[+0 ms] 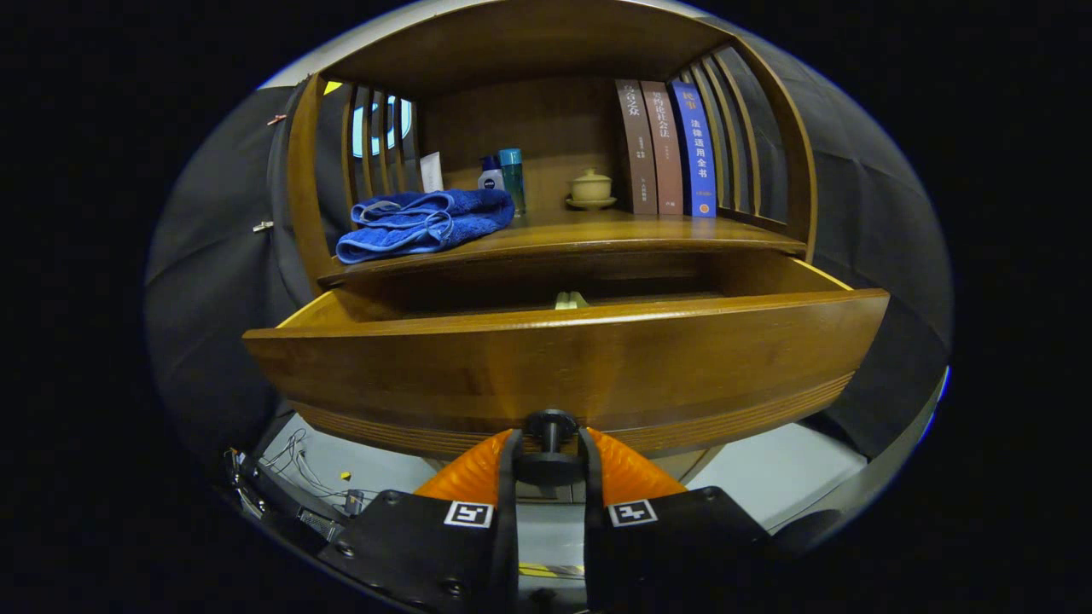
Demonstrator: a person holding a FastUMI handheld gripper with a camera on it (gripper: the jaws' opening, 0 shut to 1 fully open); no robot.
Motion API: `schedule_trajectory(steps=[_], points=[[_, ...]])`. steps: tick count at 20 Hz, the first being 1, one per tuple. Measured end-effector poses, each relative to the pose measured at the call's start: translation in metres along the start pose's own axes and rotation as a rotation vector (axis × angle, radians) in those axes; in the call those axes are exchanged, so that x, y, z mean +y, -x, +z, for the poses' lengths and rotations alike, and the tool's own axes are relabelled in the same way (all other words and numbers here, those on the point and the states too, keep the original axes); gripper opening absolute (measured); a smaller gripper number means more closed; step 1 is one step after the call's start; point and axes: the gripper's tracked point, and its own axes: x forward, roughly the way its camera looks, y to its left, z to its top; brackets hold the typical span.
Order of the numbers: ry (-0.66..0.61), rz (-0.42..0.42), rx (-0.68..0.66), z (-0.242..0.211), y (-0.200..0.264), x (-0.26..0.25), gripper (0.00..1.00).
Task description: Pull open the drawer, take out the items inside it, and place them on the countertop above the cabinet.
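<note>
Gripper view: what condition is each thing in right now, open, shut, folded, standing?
Wooden drawer: pulled open, a pale item peeking inside.
Black round knob: clamped between the fingers.
Orange-fingered gripper: shut on the knob.
Blue towel: folded, lying on the wooden countertop.
Three books: standing upright.
Lidded beige cup: covered.

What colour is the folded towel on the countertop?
Blue with lighter blue edging, seen in the gripper view: the towel.

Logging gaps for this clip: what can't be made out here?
- Drawer contents: its front panel hides all but a pale tip; item unclear.
- Knob: gripper fingers flank it; contact hidden by the knob's base.
- Bottles behind the towel: lower parts hidden.
</note>
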Motion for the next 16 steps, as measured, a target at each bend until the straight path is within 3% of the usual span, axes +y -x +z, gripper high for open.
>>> schedule_trajectory(steps=[9, 16], points=[[-0.029, 0.005, 0.061, -0.029, 0.045, 0.004, 0.34], [-0.041, 0.000, 0.100, -0.038, 0.046, 0.001, 0.36]])
